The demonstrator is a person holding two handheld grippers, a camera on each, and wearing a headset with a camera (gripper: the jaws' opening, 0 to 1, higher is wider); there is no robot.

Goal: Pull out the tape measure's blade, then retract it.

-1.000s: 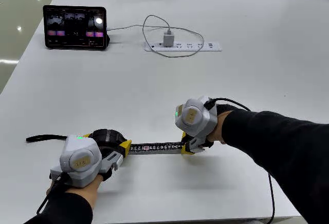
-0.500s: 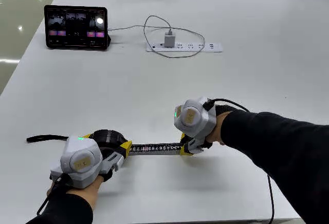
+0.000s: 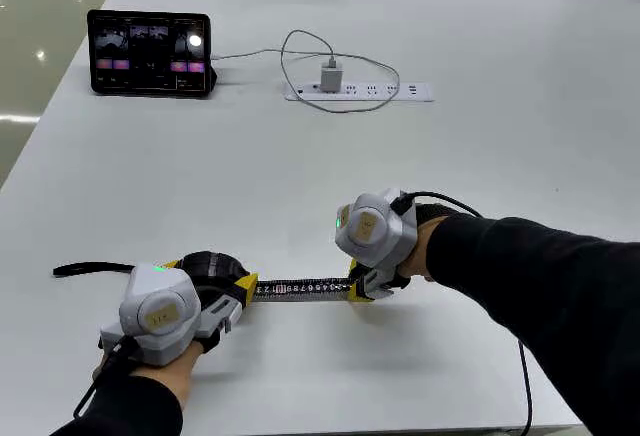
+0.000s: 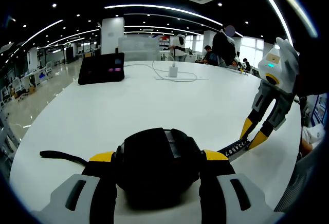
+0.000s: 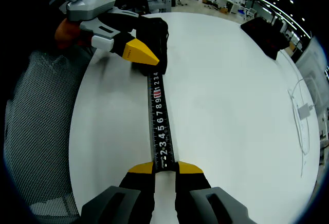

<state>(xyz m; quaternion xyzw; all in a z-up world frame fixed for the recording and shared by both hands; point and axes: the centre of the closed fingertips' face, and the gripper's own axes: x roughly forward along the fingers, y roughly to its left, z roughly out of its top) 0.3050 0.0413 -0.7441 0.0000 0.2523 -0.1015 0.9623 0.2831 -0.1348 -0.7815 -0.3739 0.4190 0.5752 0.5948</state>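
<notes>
As ceiling strip lights [image 4: 154, 7] glow overhead, left gripper [image 4: 159, 157] clamps tape measure [image 3: 208, 266] on white table [image 3: 400, 176]; right gripper [image 5: 165, 168] pinches its blade [image 5: 158, 116].

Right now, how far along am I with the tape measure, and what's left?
Done: the blade is partly out of the case, lying flat on the table with its numbers showing. In hand: the left gripper is shut on the case and the right gripper pinches the blade's end. Left: the retract, since the blade is not yet back in. Whether more pulling is wanted I cannot tell.
</notes>
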